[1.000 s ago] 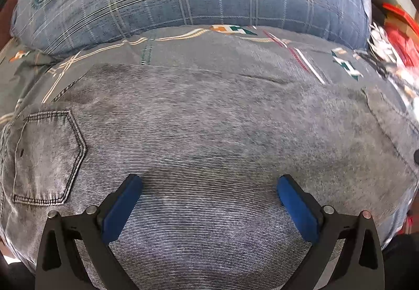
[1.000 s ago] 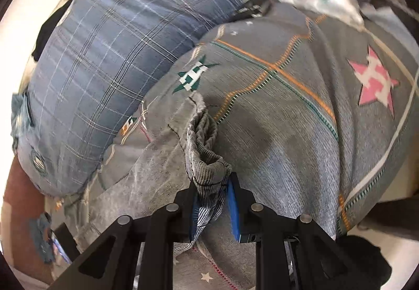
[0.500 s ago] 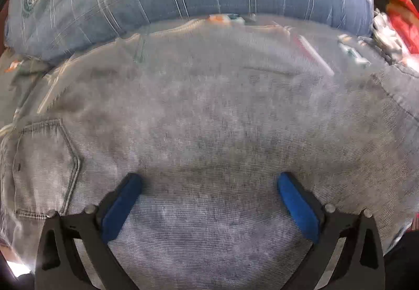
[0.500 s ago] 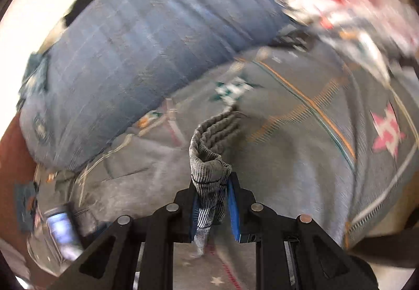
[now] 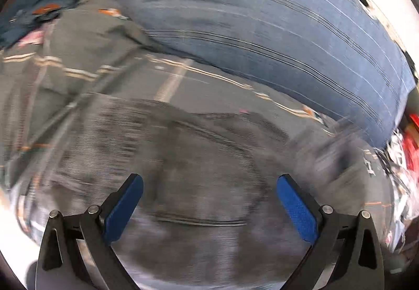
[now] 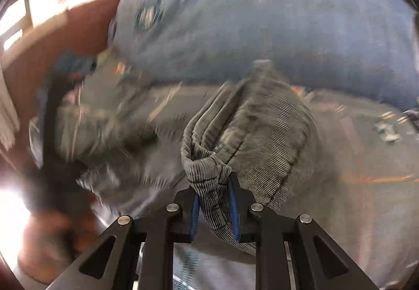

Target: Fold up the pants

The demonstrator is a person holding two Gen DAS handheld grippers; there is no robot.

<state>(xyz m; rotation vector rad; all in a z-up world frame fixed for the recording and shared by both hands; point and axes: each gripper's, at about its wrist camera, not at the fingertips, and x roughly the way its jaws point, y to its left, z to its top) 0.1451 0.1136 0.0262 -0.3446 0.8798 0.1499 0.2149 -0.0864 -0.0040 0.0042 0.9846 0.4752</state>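
Observation:
Grey washed denim pants [image 5: 204, 174] lie spread on a grey patterned bedsheet [image 5: 86, 51]; the picture is blurred by motion. My left gripper [image 5: 208, 189] hovers over them, open wide, with nothing between its blue pads [image 5: 293, 198]. My right gripper [image 6: 213, 193] is shut on a bunched, layered end of the pants [image 6: 251, 132]. That fold of cloth rises in front of the fingers, lifted off the bed. The rest of the pants trails blurred to the left in the right wrist view.
A big blue plaid pillow [image 5: 275, 28] lies along the far side of the bed. Blue denim clothing [image 5: 34, 7] sits at the far left. Red and white items [image 5: 408, 153] are piled at the right edge. A brown headboard [image 6: 55, 54] and a bright wall lie left.
Both hands swept sideways and rolled. The right gripper carried the bunched pants end across the bed, so the pillow now fills its view. The left view shifted left, off the back pocket.

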